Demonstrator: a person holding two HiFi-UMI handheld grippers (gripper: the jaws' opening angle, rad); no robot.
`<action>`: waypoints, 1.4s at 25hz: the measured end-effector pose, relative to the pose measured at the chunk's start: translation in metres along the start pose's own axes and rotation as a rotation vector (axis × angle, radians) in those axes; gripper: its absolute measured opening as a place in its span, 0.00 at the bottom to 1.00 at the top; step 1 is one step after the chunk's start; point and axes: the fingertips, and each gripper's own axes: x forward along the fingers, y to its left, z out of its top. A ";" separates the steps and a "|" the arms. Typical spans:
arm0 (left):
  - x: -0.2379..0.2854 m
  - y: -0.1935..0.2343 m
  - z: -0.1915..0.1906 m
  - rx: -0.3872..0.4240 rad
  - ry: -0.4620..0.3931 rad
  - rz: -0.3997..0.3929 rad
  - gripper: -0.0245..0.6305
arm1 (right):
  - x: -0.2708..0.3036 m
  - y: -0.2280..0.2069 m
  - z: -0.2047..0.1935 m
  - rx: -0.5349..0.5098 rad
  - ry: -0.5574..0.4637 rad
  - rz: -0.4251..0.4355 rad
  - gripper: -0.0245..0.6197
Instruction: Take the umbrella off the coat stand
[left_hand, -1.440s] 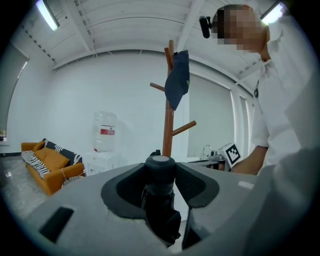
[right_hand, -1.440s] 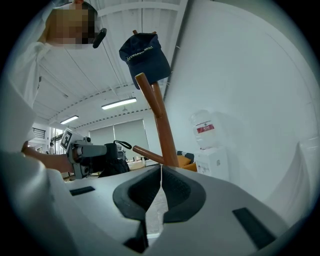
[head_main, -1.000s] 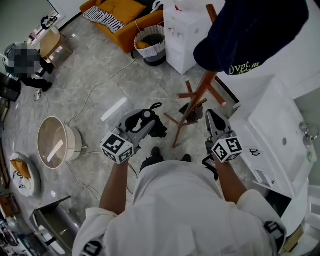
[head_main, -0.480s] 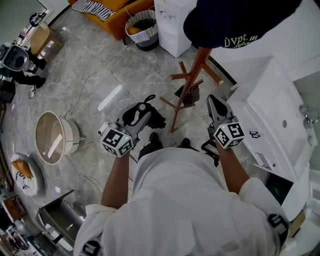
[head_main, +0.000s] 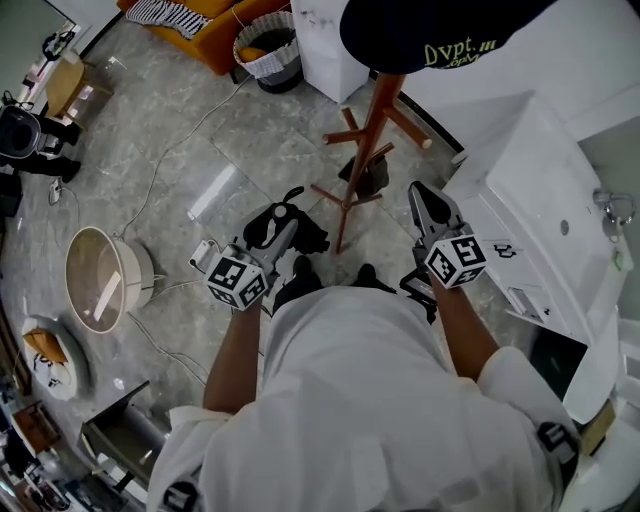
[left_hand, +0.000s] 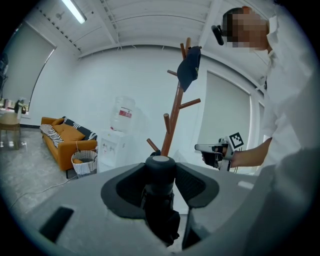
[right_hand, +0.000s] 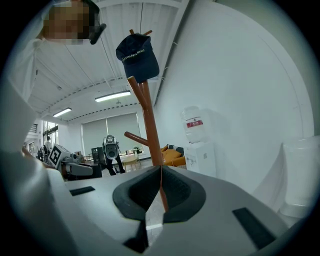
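Beside coat stand (head_main: 362, 150), forearms level: left tongs (head_main: 288, 226) pinching umbrella (head_main: 314, 240), right tongs (head_main: 424, 200) pressed together.

Bright, even light from ceiling strips (left_hand: 76, 11) — gripper views bulge and darken at the edges.

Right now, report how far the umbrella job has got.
Done: the umbrella is off the coat stand, clear of its pegs. In hand: the left hand-held gripper grips it; the right hand-held gripper is shut and empty. Left: only a cap hangs on the stand; perhaps setting the umbrella down.
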 end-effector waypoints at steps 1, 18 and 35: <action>0.001 -0.001 -0.002 -0.002 0.002 0.001 0.33 | -0.001 0.000 -0.001 -0.001 0.003 0.000 0.07; 0.005 -0.001 -0.021 -0.038 0.026 -0.007 0.33 | -0.005 0.001 -0.011 0.009 0.020 -0.003 0.06; 0.007 -0.003 -0.022 -0.051 0.026 -0.029 0.33 | -0.002 0.006 -0.013 0.003 0.023 0.019 0.06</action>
